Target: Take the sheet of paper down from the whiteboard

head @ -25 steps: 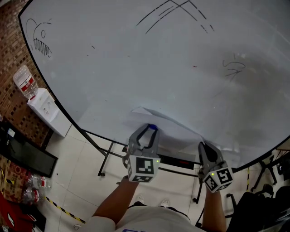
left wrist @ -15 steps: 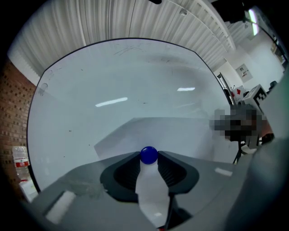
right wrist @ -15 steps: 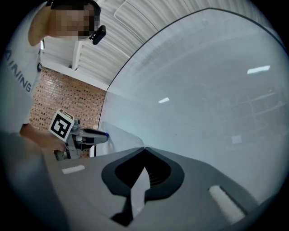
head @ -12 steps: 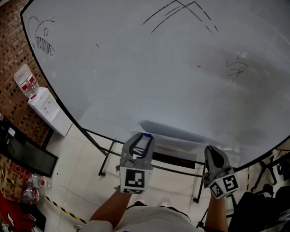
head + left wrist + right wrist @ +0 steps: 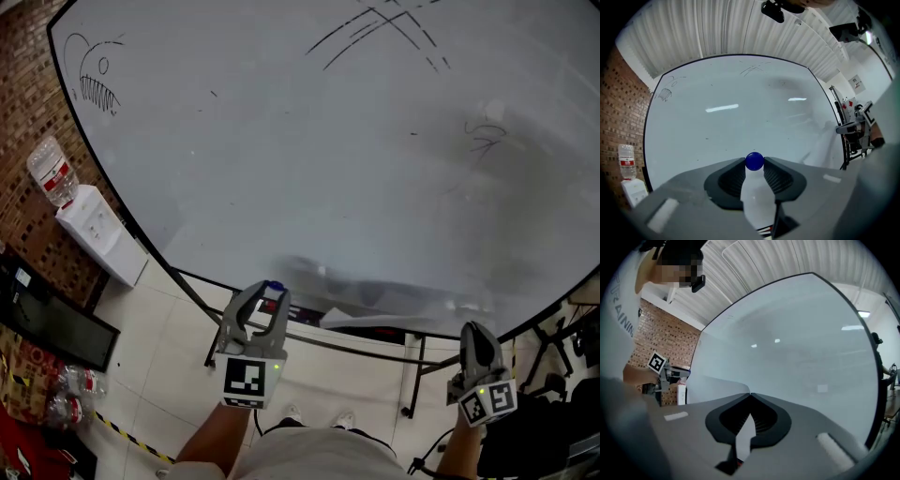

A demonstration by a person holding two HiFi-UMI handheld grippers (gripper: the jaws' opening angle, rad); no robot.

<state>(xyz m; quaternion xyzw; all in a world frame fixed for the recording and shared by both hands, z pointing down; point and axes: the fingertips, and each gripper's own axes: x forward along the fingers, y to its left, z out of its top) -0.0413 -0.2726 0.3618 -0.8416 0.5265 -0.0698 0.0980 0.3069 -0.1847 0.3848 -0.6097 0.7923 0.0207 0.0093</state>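
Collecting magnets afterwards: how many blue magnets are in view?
1: the blue magnet, pinched at the jaw tips of the left gripper. The sheet of paper may hide others.

Grey left gripper [image 5: 263,296] and right gripper [image 5: 478,332], black ribbed pads [image 5: 730,179] lining the jaws, white cube [image 5: 247,382] with black square markers and green light on each, pale short-sleeved shirt [image 5: 319,456]

Tiled floor [image 5: 159,375]: whiteboard stand [image 5: 215,339], water dispenser [image 5: 98,230].
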